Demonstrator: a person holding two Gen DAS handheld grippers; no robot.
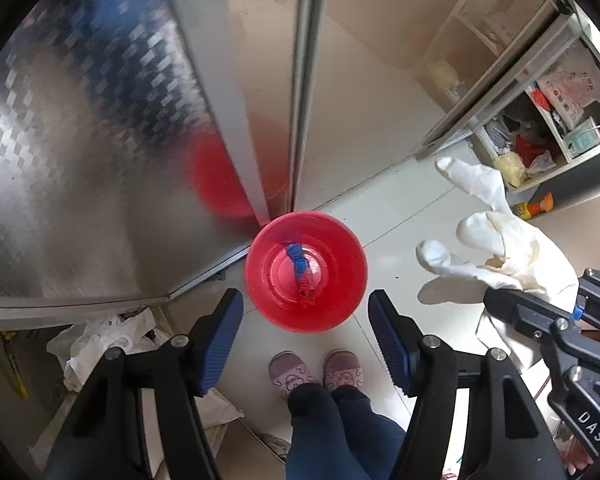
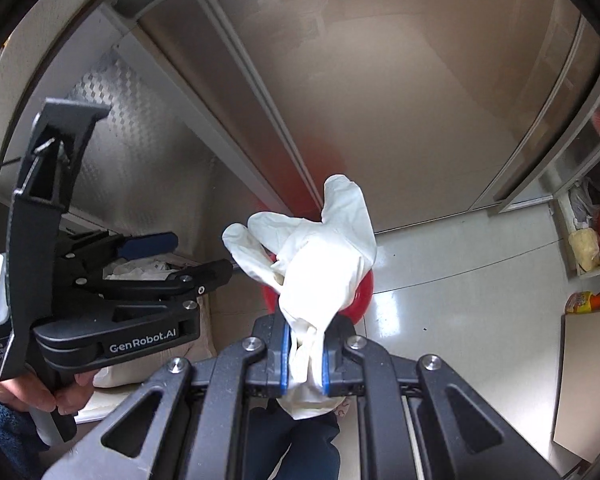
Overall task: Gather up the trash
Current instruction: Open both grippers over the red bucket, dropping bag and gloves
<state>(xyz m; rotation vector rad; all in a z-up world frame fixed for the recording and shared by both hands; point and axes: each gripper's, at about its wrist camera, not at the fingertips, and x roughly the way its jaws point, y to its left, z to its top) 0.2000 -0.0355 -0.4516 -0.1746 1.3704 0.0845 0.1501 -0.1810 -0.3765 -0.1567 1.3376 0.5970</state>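
A red bin (image 1: 340, 236) stands on the pale tiled floor against a metal cabinet corner, with a blue wrapper (image 1: 298, 262) lying inside it. My left gripper (image 1: 306, 300) hangs straight above the bin's near rim, open, with nothing between its blue pads. A limp white rubber glove (image 2: 324, 248) is pinched by its cuff in my right gripper (image 2: 306, 344), which is shut on it. The glove's fingers dangle over the red bin (image 2: 366, 300) and hide most of it in the right wrist view. In the left wrist view the glove (image 1: 488, 236) hangs to the right of the bin.
A person's slippered feet (image 1: 316, 372) stand just in front of the bin. Crumpled white plastic bags (image 1: 104, 336) lie in a low box at the left. A cluttered shelf unit (image 1: 540, 132) stands at the right, with a yellow and orange bottle (image 1: 536, 206) on the floor below it.
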